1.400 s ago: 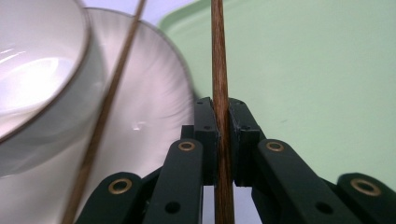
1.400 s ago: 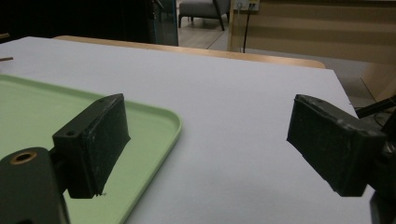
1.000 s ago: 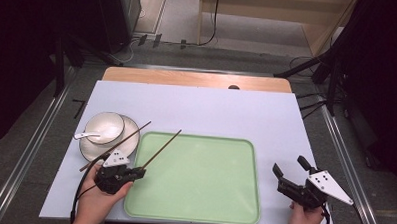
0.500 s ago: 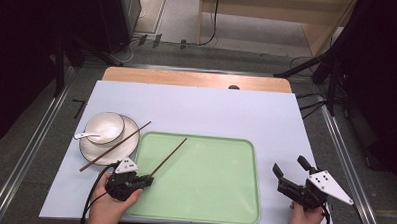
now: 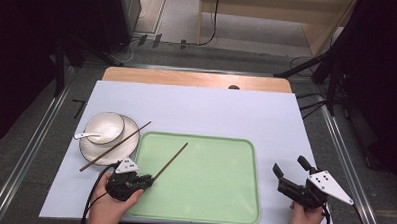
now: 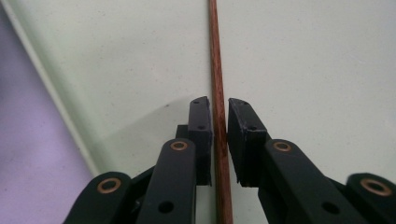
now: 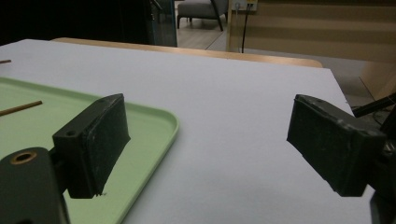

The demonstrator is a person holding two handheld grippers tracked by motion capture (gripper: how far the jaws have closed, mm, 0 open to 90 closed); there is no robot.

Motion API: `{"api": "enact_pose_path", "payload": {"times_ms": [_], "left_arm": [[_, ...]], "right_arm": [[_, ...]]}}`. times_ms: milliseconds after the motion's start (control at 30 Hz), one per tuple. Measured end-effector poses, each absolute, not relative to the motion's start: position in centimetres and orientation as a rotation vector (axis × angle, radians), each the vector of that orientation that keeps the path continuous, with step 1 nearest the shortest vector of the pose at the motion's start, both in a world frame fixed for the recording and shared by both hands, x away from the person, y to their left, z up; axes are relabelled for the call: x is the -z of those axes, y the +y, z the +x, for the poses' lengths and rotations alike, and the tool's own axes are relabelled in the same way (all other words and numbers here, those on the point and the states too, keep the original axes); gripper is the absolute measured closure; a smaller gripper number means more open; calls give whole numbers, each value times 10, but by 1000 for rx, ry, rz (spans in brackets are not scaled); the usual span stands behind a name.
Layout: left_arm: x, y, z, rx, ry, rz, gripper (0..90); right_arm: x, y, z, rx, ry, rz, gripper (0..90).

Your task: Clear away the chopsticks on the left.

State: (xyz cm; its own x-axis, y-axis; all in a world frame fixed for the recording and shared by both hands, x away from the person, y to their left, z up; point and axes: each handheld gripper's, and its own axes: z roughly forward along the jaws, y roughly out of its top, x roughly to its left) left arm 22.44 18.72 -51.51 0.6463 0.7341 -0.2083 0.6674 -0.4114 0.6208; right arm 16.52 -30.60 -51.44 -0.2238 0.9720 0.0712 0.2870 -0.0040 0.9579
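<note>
Now the left gripper [image 5: 143, 179] has just been easing its jaws apart around the chopstick [image 6: 217, 84] lying at the tray's [image 5: 223, 213] left edge; the pads seem barely clear. Withdrawing askew could drag it off. The right gripper [image 5: 290, 171] gapes, empty.

Table [image 5: 196, 109] under pale sheet — green tray [image 5: 218, 193], saucer [image 5: 97, 148] at left

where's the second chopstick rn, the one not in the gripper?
High view, left side: the loose chopstick lies slanted across the saucer, beside the bowl, left of the green tray.
</note>
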Motion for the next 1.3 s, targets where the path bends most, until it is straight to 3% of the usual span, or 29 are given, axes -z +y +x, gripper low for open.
{"api": "enact_pose_path", "payload": {"times_ms": [167, 267, 400, 500, 567, 733, 1300], "left_arm": [[514, 185, 228, -143, 1089, 2155, 670], [510, 178, 234, -127, 1060, 2125, 671], [505, 157, 243, -155, 1003, 2125, 723], [505, 141, 250, -152, 945, 2143, 849], [508, 131, 255, -149, 942, 2169, 884], [519, 117, 266, -205, 949, 2240, 900], [516, 174, 279, -250, 1137, 2161, 900]], "right_arm": [[514, -306, 165, -1261, 1583, 1330, 128], [515, -306, 166, -1264, 1583, 1334, 128], [515, -305, 166, -1262, 1586, 1329, 128], [515, -306, 167, -1261, 1586, 1327, 128], [516, -306, 167, -1262, 1588, 1334, 128], [516, -307, 167, -1263, 1589, 1332, 128], [517, -308, 167, -1268, 1589, 1338, 128]]}}
